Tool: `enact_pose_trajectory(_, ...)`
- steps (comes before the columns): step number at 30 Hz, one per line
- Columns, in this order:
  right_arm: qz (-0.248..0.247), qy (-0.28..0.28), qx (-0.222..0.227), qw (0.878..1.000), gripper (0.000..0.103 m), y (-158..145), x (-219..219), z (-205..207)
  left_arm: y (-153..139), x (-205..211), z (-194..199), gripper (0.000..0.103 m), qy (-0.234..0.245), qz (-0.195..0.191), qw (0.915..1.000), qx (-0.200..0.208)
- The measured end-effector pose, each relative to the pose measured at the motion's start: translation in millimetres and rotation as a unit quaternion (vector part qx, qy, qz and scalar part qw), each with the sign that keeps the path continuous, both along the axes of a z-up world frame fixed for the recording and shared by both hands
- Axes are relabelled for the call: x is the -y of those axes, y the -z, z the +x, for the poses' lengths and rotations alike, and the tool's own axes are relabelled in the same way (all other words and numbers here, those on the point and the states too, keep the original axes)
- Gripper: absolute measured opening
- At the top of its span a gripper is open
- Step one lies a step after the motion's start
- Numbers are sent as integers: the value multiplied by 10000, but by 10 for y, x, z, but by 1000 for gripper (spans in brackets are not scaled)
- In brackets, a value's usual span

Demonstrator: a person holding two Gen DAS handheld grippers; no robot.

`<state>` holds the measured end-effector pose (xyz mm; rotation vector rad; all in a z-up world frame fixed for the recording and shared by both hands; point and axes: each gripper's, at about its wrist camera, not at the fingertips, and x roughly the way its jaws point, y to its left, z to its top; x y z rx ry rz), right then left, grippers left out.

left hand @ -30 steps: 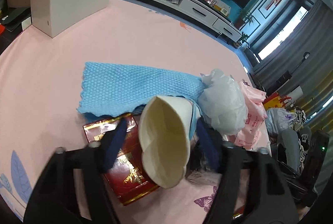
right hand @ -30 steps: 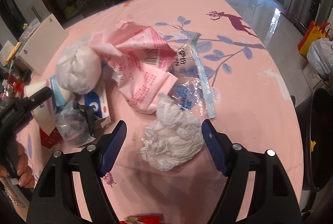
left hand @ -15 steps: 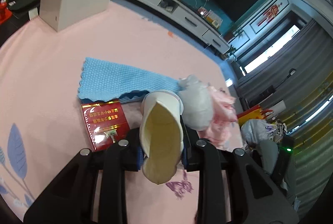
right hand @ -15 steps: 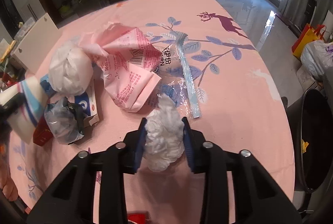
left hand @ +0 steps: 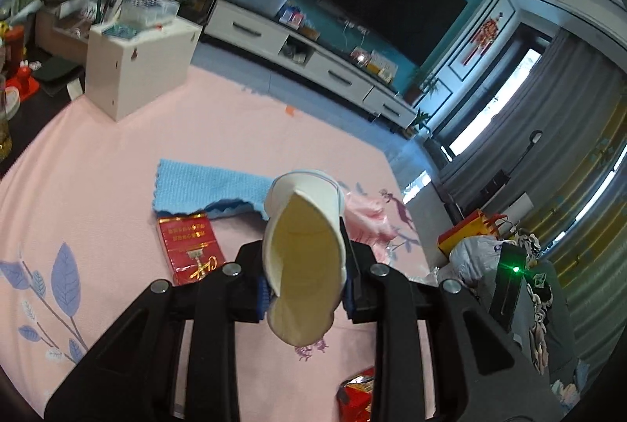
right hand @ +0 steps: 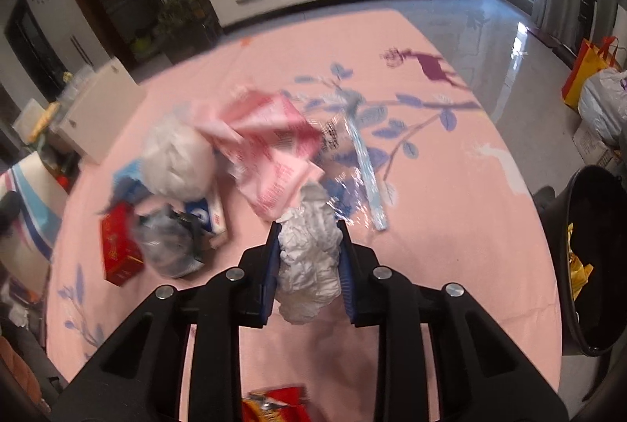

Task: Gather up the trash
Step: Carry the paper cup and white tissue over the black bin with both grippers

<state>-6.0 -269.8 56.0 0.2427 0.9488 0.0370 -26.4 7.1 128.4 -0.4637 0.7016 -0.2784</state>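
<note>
My left gripper [left hand: 303,265] is shut on a crushed paper cup [left hand: 303,226] with blue stripes, held above the pink tablecloth [left hand: 98,194]. The same cup [right hand: 27,194] shows at the left edge of the right wrist view. The jaws of my right gripper [right hand: 307,245] are closing on a crumpled white paper wad [right hand: 309,265], and the pads press on both its sides. More trash lies beyond: a white plastic ball [right hand: 176,159], a pink plastic bag [right hand: 270,147], a clear wrapper [right hand: 364,167], a grey bag [right hand: 168,249].
A black bin [right hand: 588,265] stands off the table's right edge. A blue cloth [left hand: 207,187] and a red carton [left hand: 188,245] lie under the cup. A white box [left hand: 133,69] stands at the far left. A red packet [left hand: 356,394] lies near the front edge.
Both grippers went from open to shut, the left on the paper cup, the right on the paper wad. The left rose well clear of the table with the cup; the right lifted slightly.
</note>
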Motion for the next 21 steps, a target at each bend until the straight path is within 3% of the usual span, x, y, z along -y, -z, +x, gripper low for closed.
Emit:
enact_pose_trajectory(10,361,-91,519,9980,28,-362,2,-200,-61,104,-93,28,269,-145,9995,-12)
enact_pose_trajectory(21,892,-392,805,9920,28,-572,-43,-336,-44,255,-137,29,467,27,9989,9)
